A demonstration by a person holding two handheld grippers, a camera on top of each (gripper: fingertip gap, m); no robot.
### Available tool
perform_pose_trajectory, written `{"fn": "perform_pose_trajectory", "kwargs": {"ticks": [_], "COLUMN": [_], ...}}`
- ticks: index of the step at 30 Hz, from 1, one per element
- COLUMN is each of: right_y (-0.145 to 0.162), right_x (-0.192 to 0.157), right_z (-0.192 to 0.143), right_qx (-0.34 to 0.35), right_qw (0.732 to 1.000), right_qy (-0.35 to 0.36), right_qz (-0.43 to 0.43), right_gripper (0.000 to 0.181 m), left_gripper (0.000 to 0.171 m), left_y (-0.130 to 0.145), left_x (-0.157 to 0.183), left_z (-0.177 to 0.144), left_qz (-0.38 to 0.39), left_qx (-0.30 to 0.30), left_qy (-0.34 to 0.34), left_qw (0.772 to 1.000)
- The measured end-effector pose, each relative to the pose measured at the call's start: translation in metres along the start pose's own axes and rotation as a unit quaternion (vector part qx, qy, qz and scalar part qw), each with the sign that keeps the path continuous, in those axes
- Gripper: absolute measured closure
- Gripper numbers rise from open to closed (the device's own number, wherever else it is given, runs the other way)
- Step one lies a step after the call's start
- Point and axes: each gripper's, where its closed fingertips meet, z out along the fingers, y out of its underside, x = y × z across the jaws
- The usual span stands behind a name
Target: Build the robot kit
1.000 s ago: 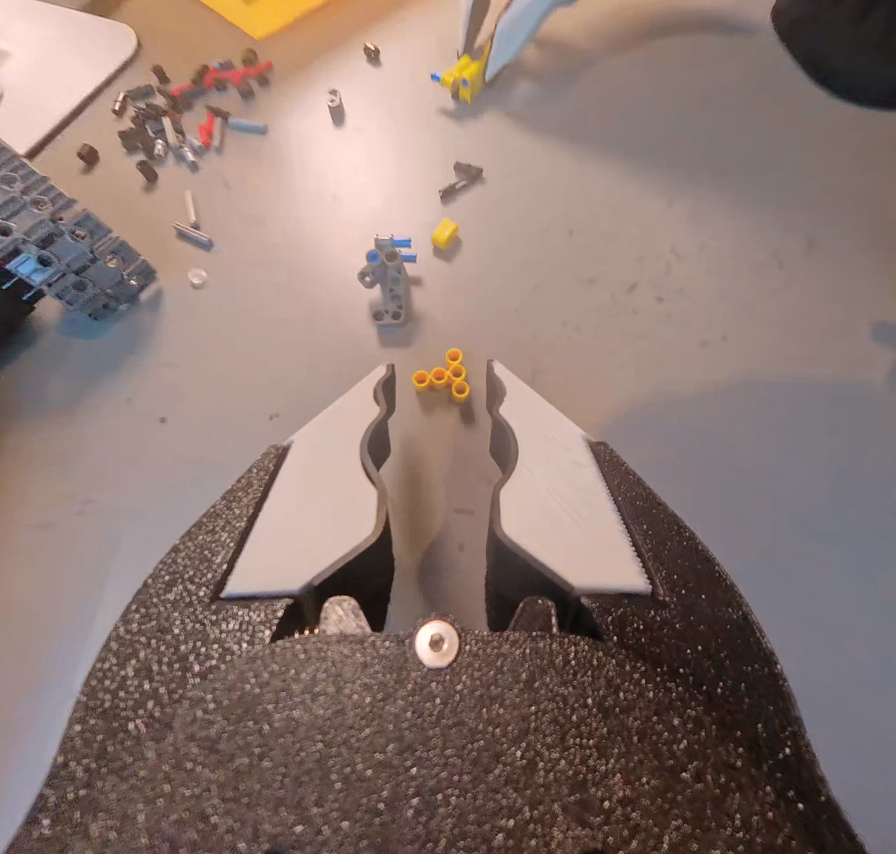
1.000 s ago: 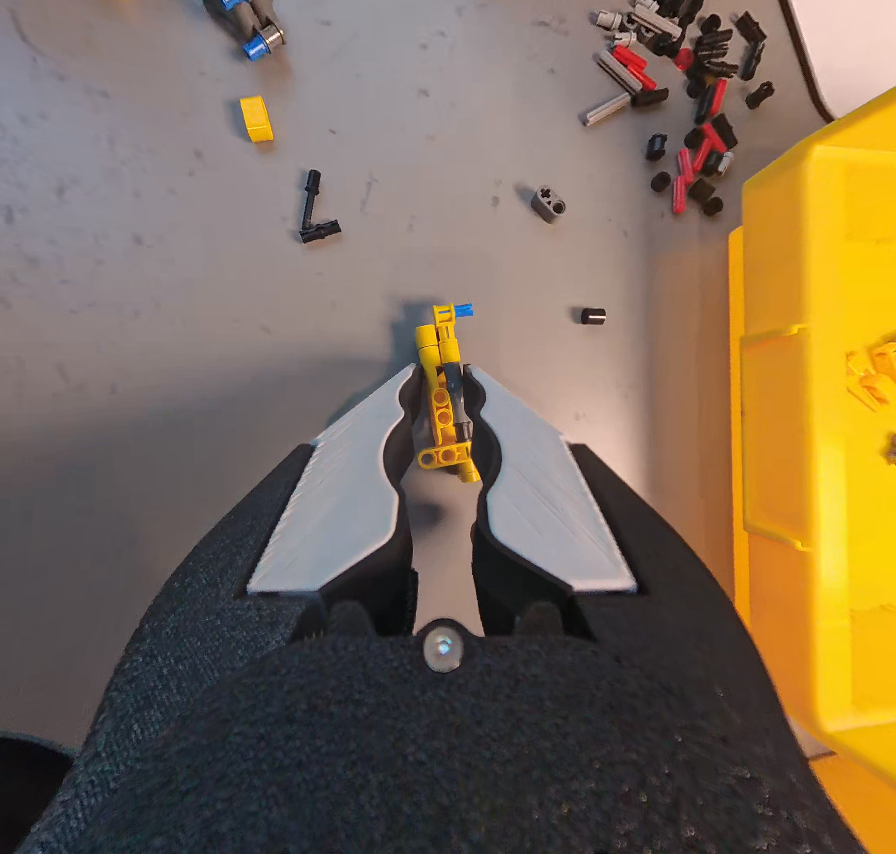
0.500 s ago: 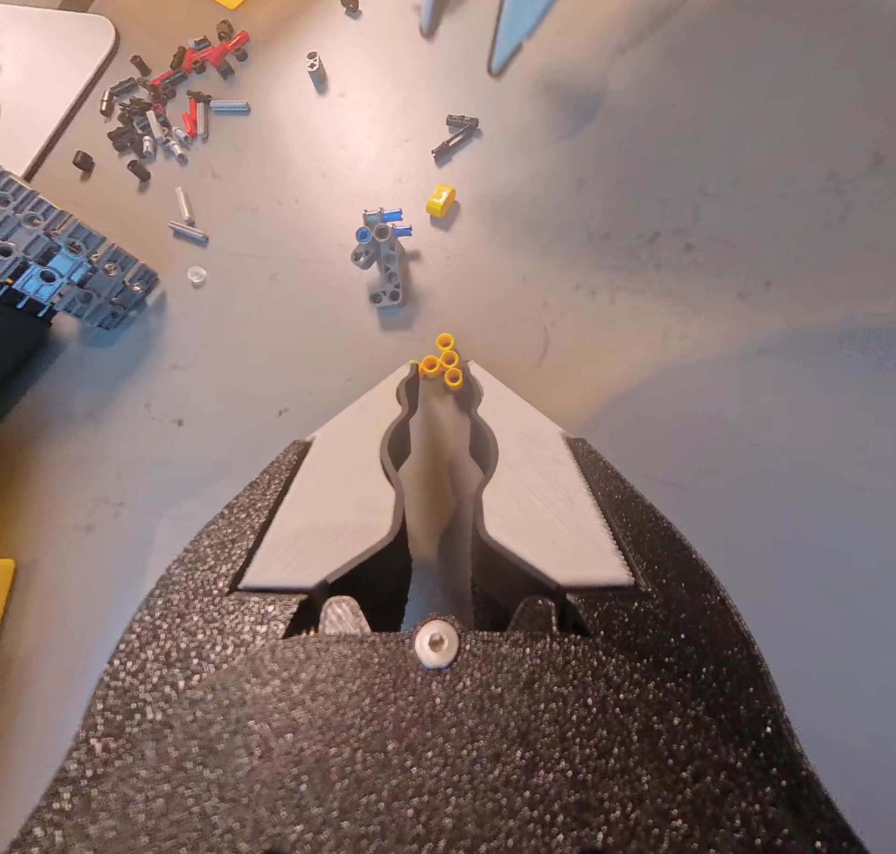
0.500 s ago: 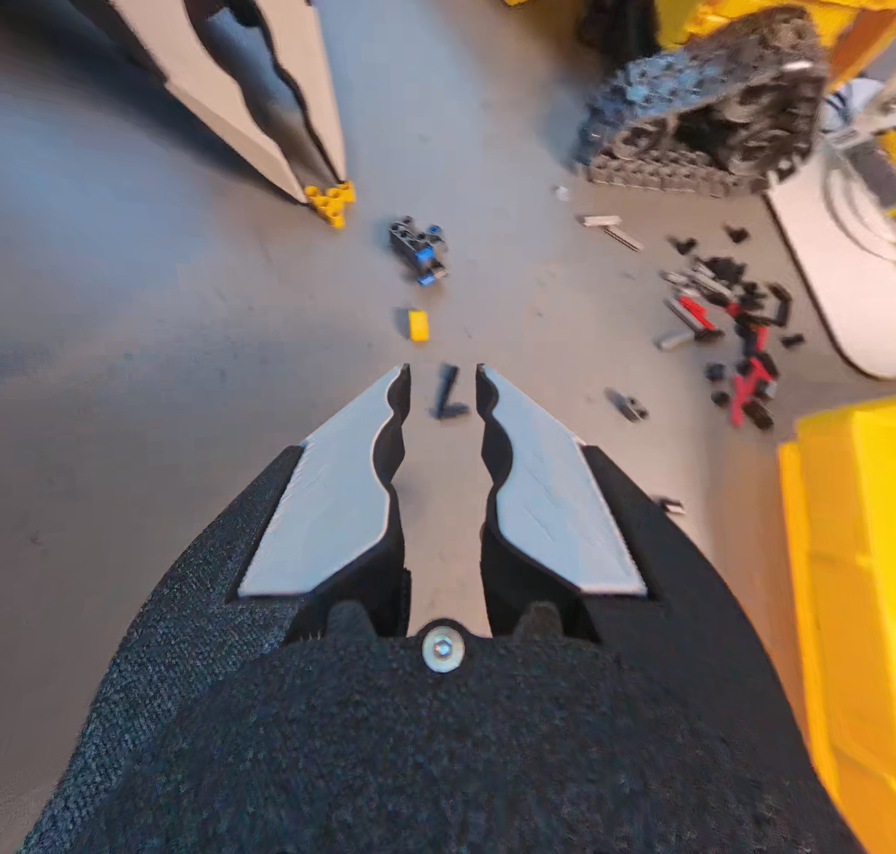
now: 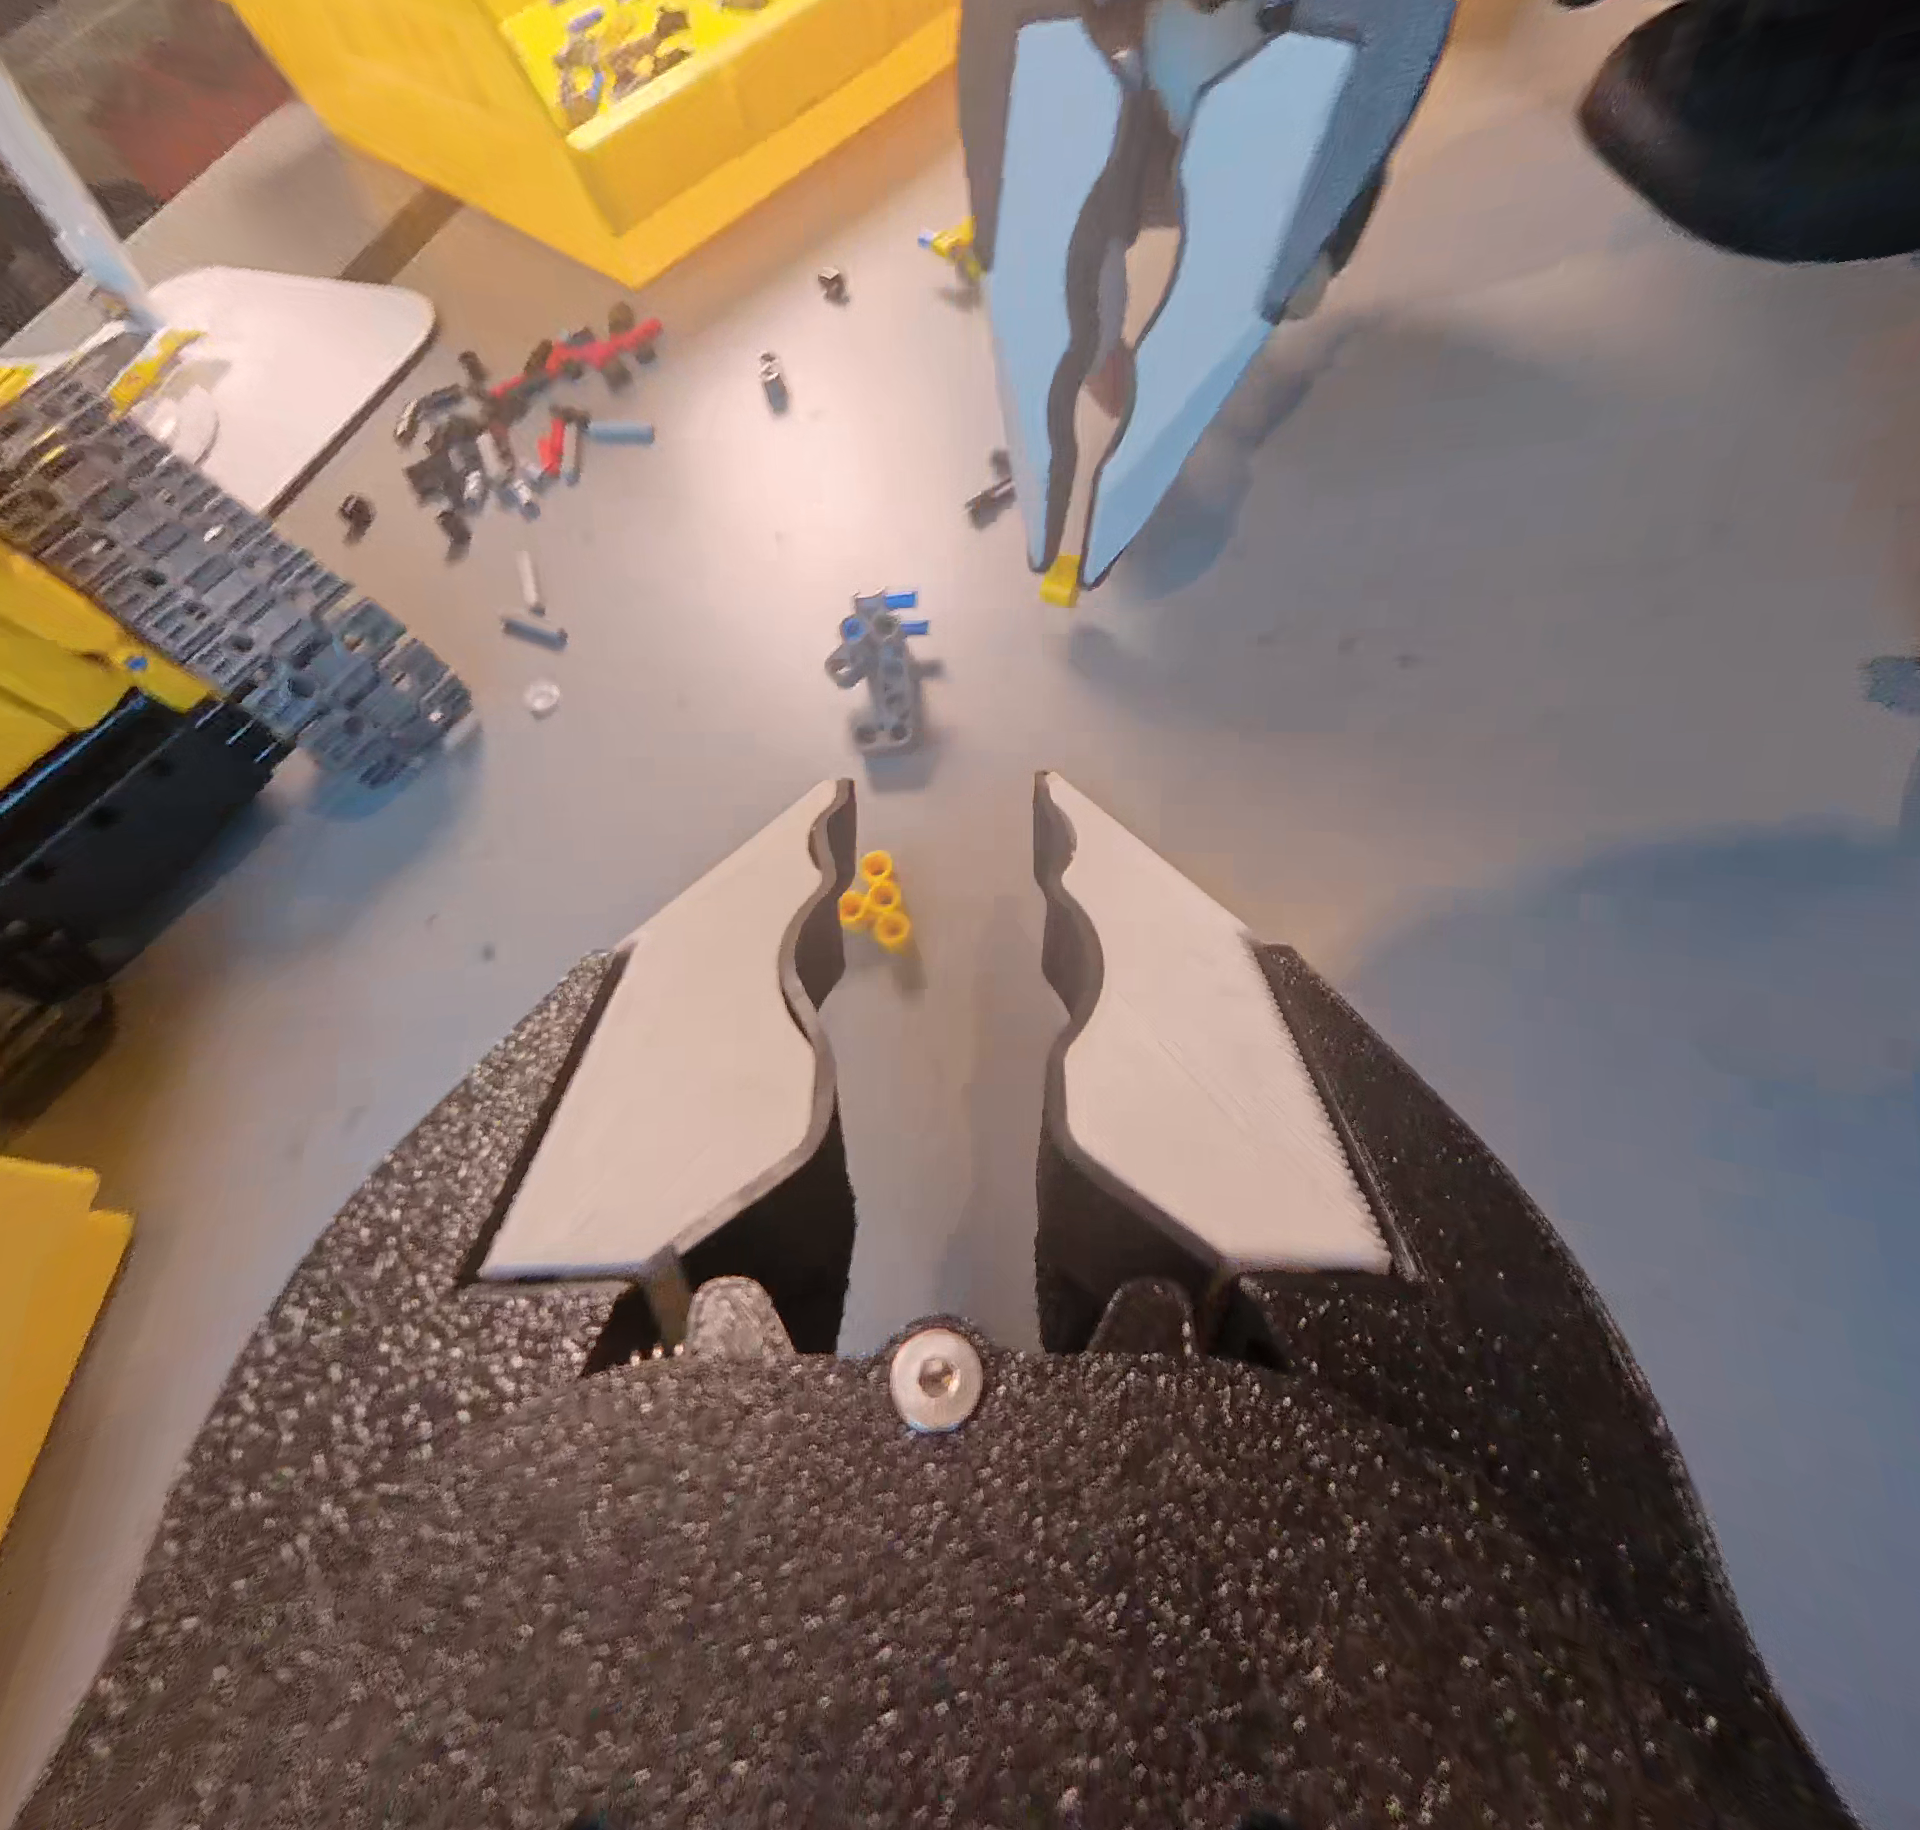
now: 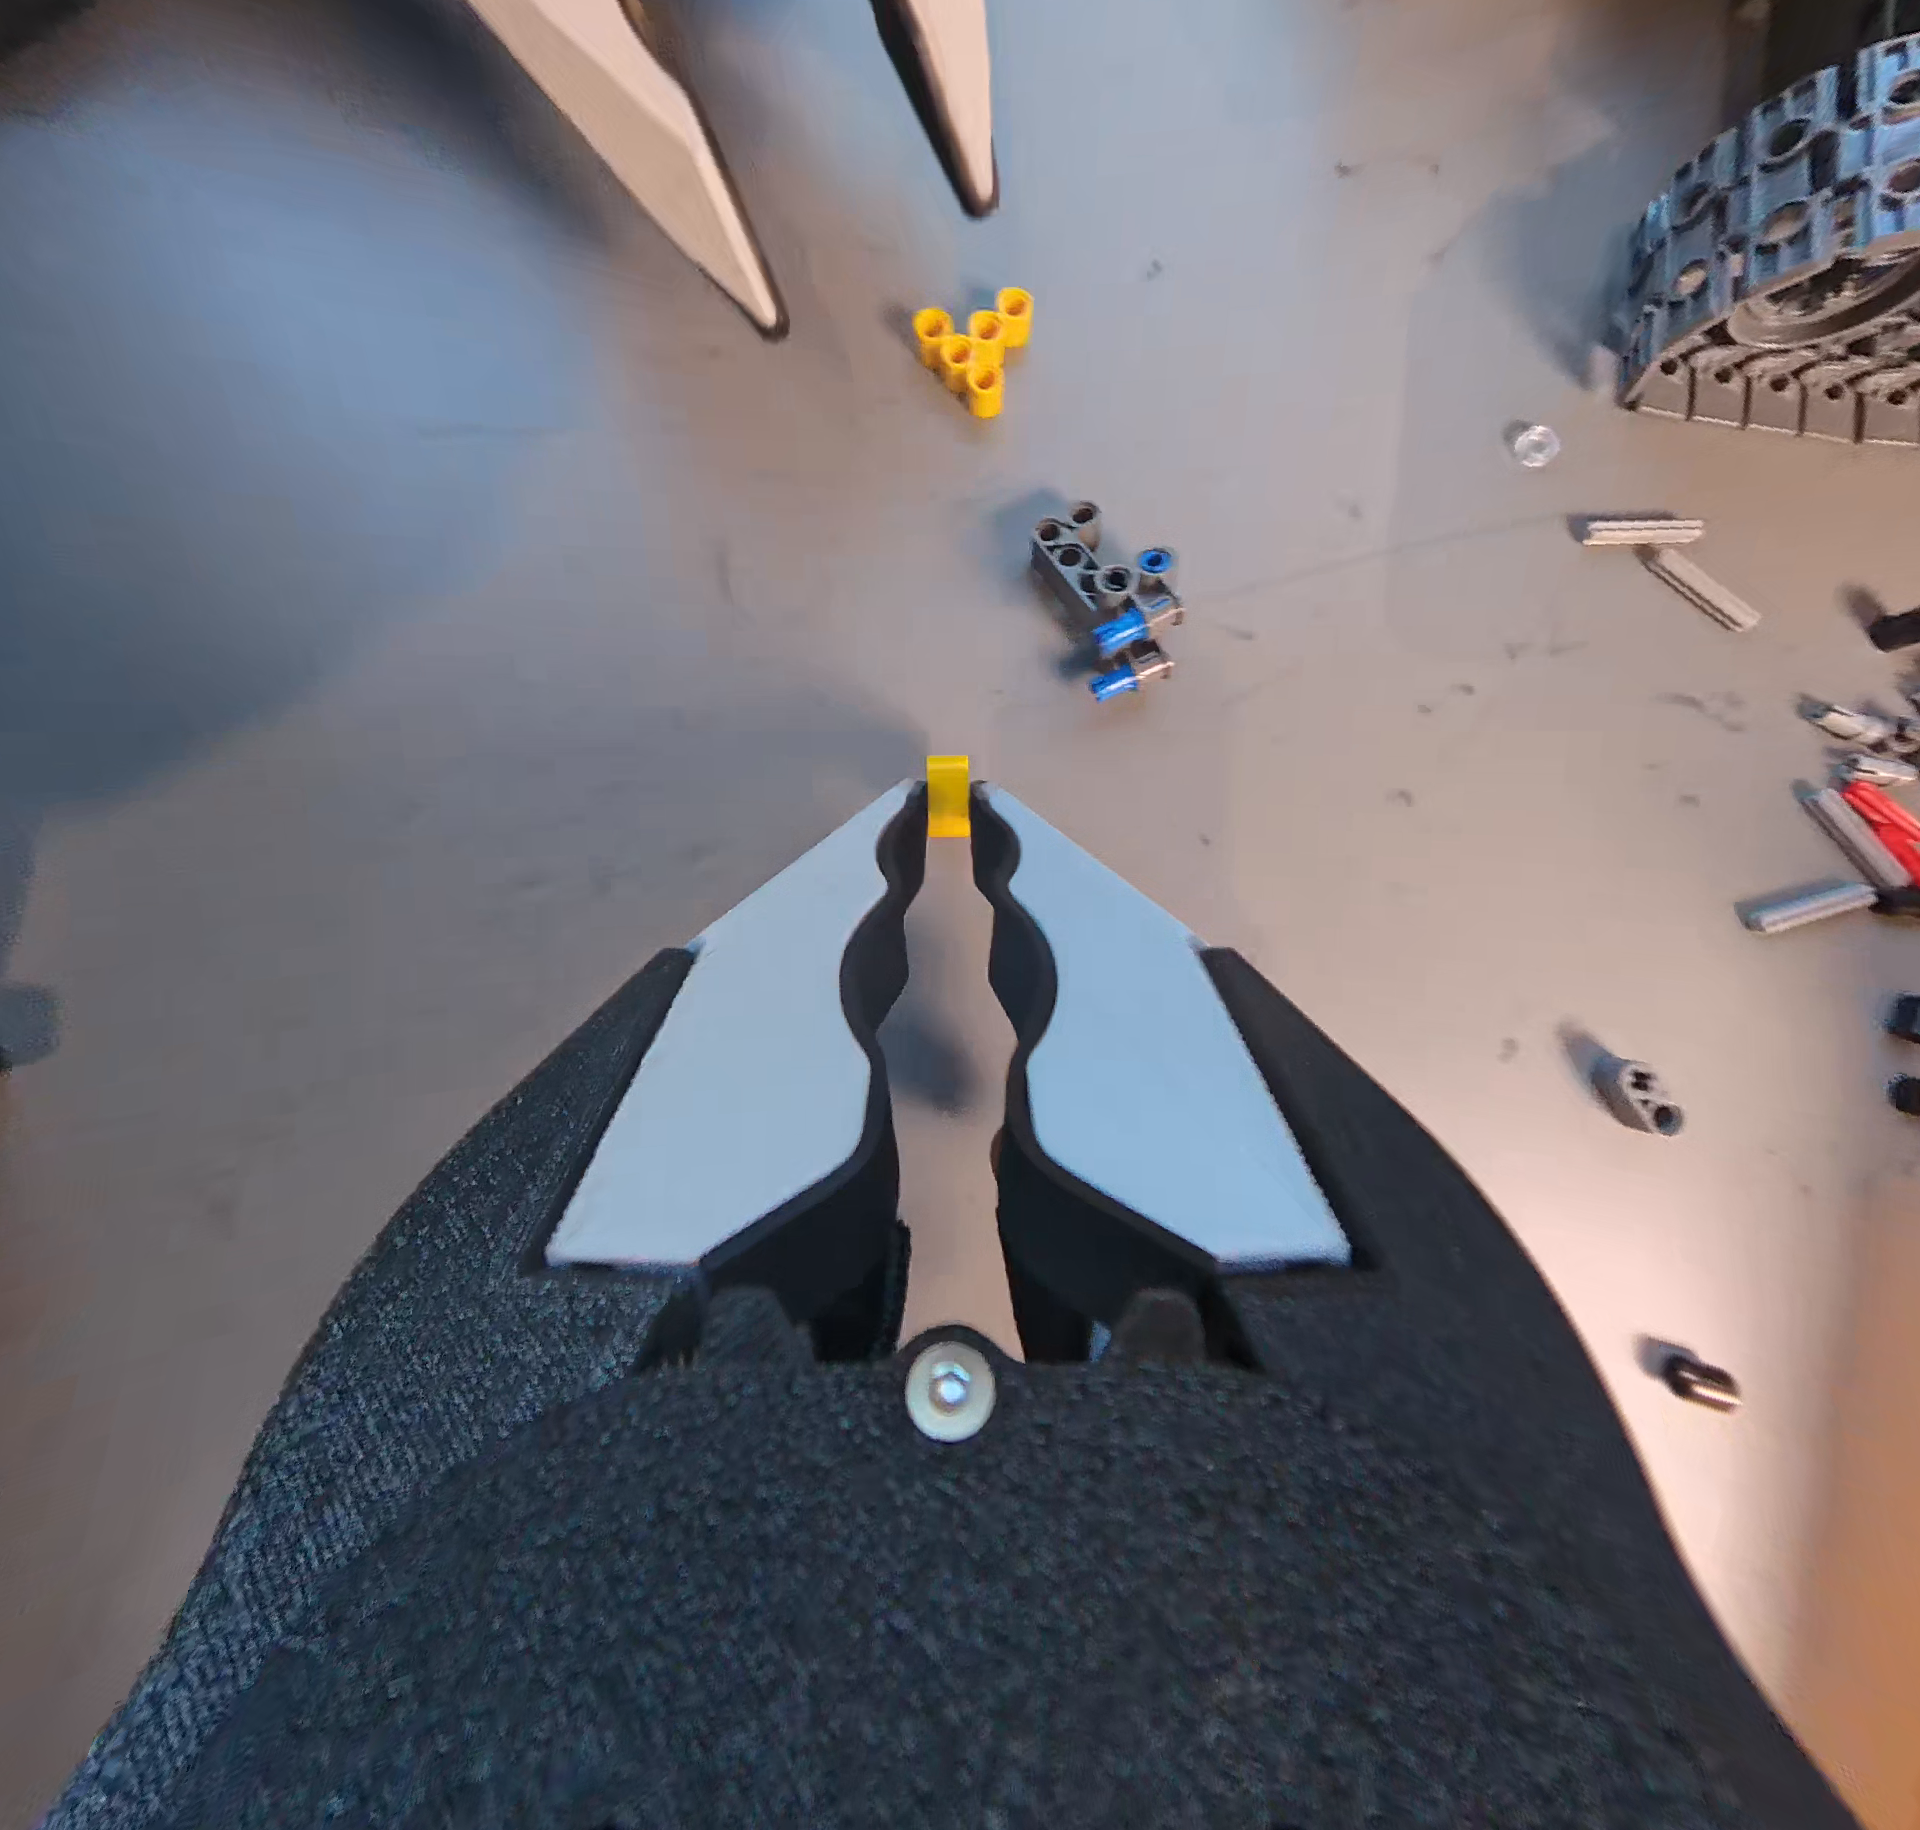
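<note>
While your right gripper [image 6: 948,788] pinches small yellow block [image 6: 947,793] at fingertips, frame centre, your left gripper [image 5: 943,793] spread wide, grasping nothing. Yellow ring cluster [image 5: 876,899] lies on grey table [image 5: 1455,741] between left fingers, just beside left one. Grey-blue connector piece [image 5: 881,674] just beyond tips.

Left tool [image 5: 943,793] is held low over the desk [image 5: 1455,741], fingers spread wide, nothing gripped between them. Right tool [image 6: 947,793] is angled down with tips at the desk surface, fingers closed in to a narrow gap, pinching a small yellow piece [image 6: 947,793] at the tips.
</note>
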Motion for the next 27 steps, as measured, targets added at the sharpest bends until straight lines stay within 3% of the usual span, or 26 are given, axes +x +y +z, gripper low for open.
{"fn": "perform_pose_trajectory", "kwargs": {"ticks": [5, 8, 14, 21, 27], "right_y": [-0.005, 0.001, 0.000, -0.010, -0.017], "right_x": [-0.044, -0.072, -0.084, -0.083, -0.073], "right_z": [-0.005, -0.006, -0.005, -0.014, -0.016], "right_qx": [0.033, 0.012, 0.009, 0.053, 0.084], "right_qw": [0.993, 0.984, 0.978, 0.965, 0.957], "right_qy": [-0.110, -0.175, -0.205, -0.240, -0.246], "right_qz": [0.031, 0.027, 0.047, 0.089, 0.126], "right_gripper": [0.173, 0.173, 0.173, 0.173, 0.173], "left_gripper": [0.137, 0.140, 0.145, 0.161, 0.162], "left_y": [-0.015, -0.016, -0.014, -0.018, -0.024], "left_x": [0.044, 0.067, 0.103, 0.103, 0.092], "left_z": [0.006, 0.014, 0.028, 0.033, 0.032], "left_qz": [0.037, 0.052, 0.095, 0.122, 0.108], "left_qx": [0.025, 0.018, -0.004, 0.006, 0.016], "left_qy": [0.084, 0.122, 0.167, 0.143, 0.117], "left_qw": [0.995, 0.991, 0.981, 0.982, 0.987]}}
